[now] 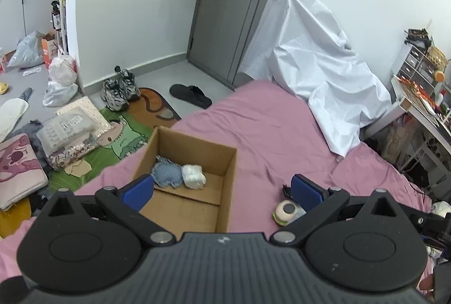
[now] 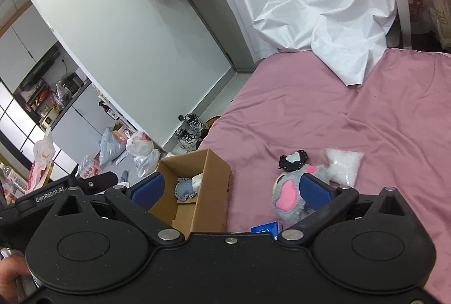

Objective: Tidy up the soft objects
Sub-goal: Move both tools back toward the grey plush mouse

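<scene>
On the pink bed (image 2: 324, 112), both the left gripper (image 1: 222, 188) and right gripper (image 2: 242, 188) are spread, empty; cardboard box (image 2: 214, 185) holds two items; next likely grabbing the grey plush (image 2: 284, 199) right of it.

Both views are fisheye cameras riding just behind a gripper, looking forward and steeply down along its two blue-padded fingers, whose black housing fills the bottom of each frame. The left wrist view faces the cardboard box (image 1: 180, 177) at lower centre, close by on the pink bed (image 1: 267, 129), with the grey door (image 1: 239, 8) at upper centre and the floor clutter at left. The right wrist view is tilted, with the same box (image 2: 197, 191) at lower centre-left. Both share the box, the bed, the white sheet (image 2: 315, 5) and the sneakers (image 1: 119, 90).
</scene>
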Available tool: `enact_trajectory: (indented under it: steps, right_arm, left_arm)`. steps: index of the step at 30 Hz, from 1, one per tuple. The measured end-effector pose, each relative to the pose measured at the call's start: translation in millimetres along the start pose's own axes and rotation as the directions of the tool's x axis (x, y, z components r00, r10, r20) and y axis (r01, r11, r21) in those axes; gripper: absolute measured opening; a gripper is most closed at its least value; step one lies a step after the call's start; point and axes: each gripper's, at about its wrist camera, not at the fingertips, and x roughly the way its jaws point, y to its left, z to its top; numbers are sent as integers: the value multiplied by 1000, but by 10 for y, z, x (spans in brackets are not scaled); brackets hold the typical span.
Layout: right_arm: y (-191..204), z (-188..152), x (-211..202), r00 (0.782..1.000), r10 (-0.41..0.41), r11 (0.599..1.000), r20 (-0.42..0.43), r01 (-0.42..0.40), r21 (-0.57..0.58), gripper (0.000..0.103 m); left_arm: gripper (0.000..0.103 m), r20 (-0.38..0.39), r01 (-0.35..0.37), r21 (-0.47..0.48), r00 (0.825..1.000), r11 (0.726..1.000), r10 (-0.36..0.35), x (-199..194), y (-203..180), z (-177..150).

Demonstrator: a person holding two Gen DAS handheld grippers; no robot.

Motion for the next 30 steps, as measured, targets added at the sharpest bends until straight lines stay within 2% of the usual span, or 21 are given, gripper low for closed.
enact_trajectory:
  steps: [4, 17, 30]
  right_arm:
    - [-80, 3, -43, 1000, -2, 1000, 1, 2, 20, 103]
    - [-261, -30, -110, 1000, -1, 999, -9, 1, 51, 103]
    - [-542, -38, -202, 1000, -16, 995, -7, 17, 98, 103]
  left_arm:
    - [103, -20, -11, 40, 1000, 999, 12, 29, -115, -74]
    - [103, -83, -31, 67, 996, 997, 37, 150, -334, -237]
    - [102, -115, -1, 98, 993, 995, 13, 330, -620, -427]
